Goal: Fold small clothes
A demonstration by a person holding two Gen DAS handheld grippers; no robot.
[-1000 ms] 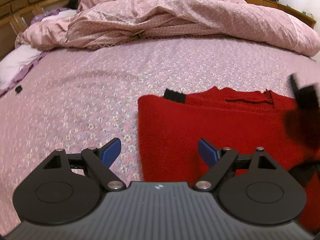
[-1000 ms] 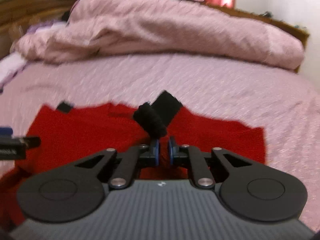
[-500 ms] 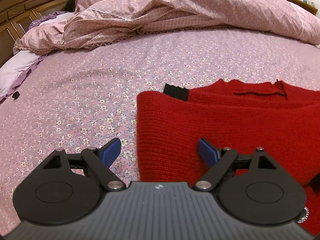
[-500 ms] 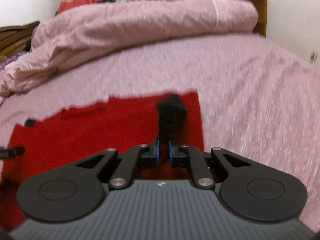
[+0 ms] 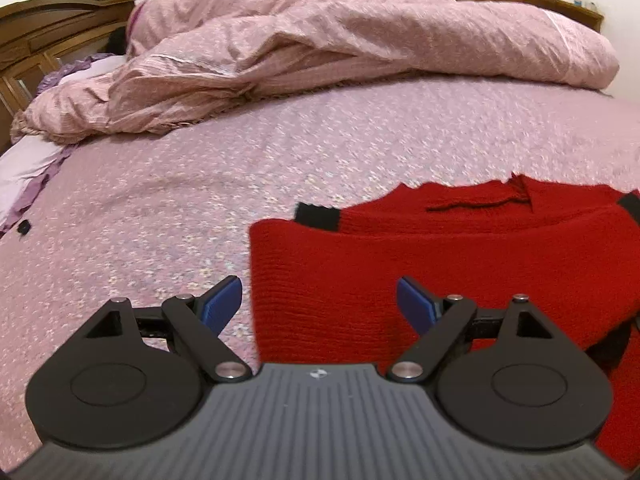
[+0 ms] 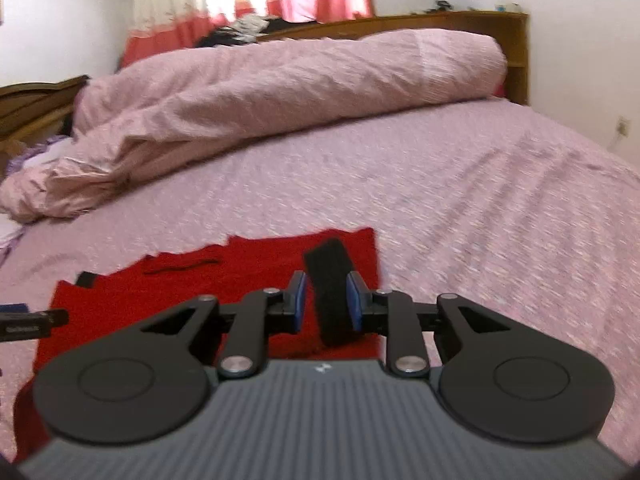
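A red knit sweater (image 5: 440, 256) with black cuffs lies folded flat on the pink flowered bedsheet (image 5: 160, 200). One black cuff (image 5: 318, 218) peeks out at its far left corner. My left gripper (image 5: 320, 304) hangs open over the sweater's left edge, with nothing between its blue pads. In the right wrist view my right gripper (image 6: 326, 300) is low over the sweater (image 6: 160, 300) near its right edge. Its jaws are opening, and the other black cuff (image 6: 330, 280) stands loosely between the pads. The left gripper's tip (image 6: 28, 320) shows at the left border.
A bunched pink duvet (image 5: 320, 48) lies across the far side of the bed. A wooden headboard (image 5: 48, 28) and a purple pillow (image 5: 24, 160) are at the left. A small black item (image 5: 24, 226) lies on the sheet at the far left.
My right gripper carried the black cuff across the sweater to its right side, then its jaws parted around the cuff. The left gripper stayed open and rolled slightly.
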